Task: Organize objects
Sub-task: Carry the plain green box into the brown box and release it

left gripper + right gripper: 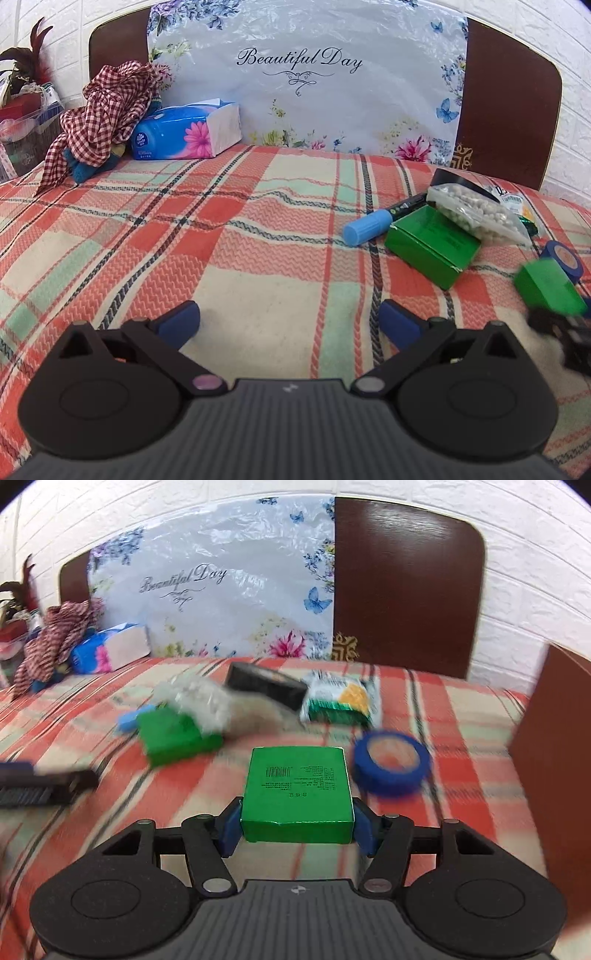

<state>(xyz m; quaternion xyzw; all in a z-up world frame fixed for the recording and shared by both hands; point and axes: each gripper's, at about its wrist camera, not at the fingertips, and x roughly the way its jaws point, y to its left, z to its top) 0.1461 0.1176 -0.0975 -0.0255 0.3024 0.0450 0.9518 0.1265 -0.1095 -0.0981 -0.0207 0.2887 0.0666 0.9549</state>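
Observation:
My right gripper (296, 823) is shut on a green box (297, 794), its blue pads pressed against the box's two sides just above the plaid bedspread (461, 716). The same box (550, 286) shows blurred at the right edge of the left wrist view. A second green box (432, 245) lies on the bed under a clear bag of pale beads (476, 214), beside a blue-capped marker (369, 227). A blue tape roll (391, 762) lies just right of the held box. My left gripper (288, 314) stands open over bare bedspread, nothing between its fingers.
A black box (266, 685) and a green-and-yellow snack packet (340, 701) lie behind the pile. A blue tissue pack (188, 133) and a red checked cloth (107, 110) sit at the far left by the headboard (509, 110). A brown wooden panel (550, 757) rises at the right.

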